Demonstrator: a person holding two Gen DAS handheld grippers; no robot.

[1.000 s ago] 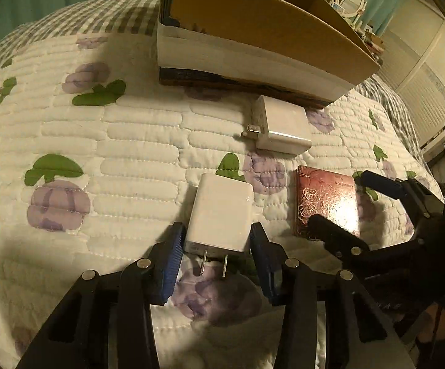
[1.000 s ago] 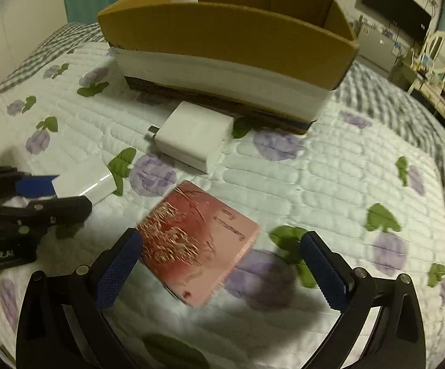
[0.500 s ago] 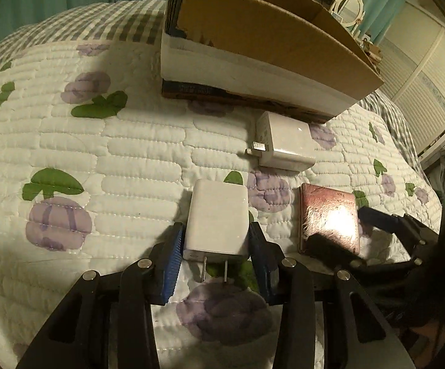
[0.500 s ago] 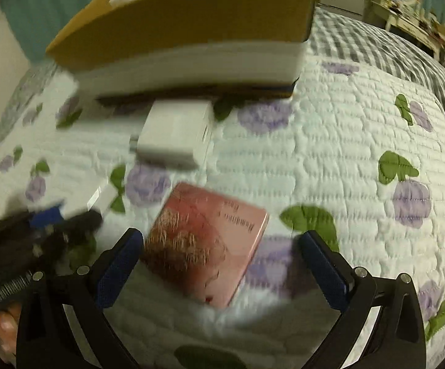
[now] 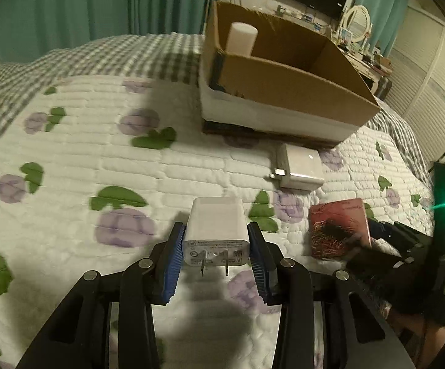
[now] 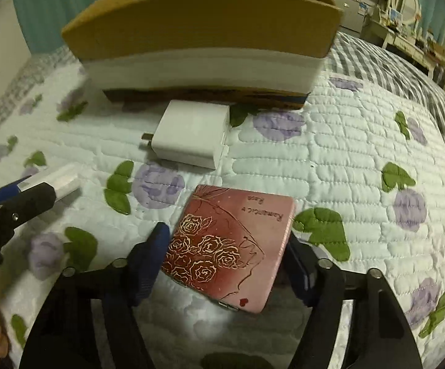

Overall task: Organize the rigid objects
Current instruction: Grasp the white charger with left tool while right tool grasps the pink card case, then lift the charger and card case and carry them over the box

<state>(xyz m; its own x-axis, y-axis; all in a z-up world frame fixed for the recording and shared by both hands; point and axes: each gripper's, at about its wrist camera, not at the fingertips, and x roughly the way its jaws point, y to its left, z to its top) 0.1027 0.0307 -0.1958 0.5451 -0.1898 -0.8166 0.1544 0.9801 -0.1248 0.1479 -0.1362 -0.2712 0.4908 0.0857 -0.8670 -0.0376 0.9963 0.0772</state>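
Note:
My left gripper (image 5: pixel 214 252) is shut on a white plug charger (image 5: pixel 216 230), prongs toward the camera, held above the quilt; it also shows in the right wrist view (image 6: pixel 59 180). My right gripper (image 6: pixel 225 256) is shut on a pink rose-patterned case (image 6: pixel 231 246), seen in the left wrist view too (image 5: pixel 339 227). A second white charger (image 6: pixel 191 136) lies on the quilt in front of the cardboard box (image 6: pixel 204 33), which is open-topped and holds a white cylinder (image 5: pixel 242 38).
The quilted bedspread (image 5: pixel 68 153) with purple flowers covers the bed. Teal curtains (image 5: pixel 84 6) hang behind. A dresser with a mirror (image 5: pixel 357 21) and a white wardrobe (image 5: pixel 431 98) stand at the right.
My left gripper has lifted the white charger off the quilt. My right gripper has closed on the pink case, which was lying between open jaws before.

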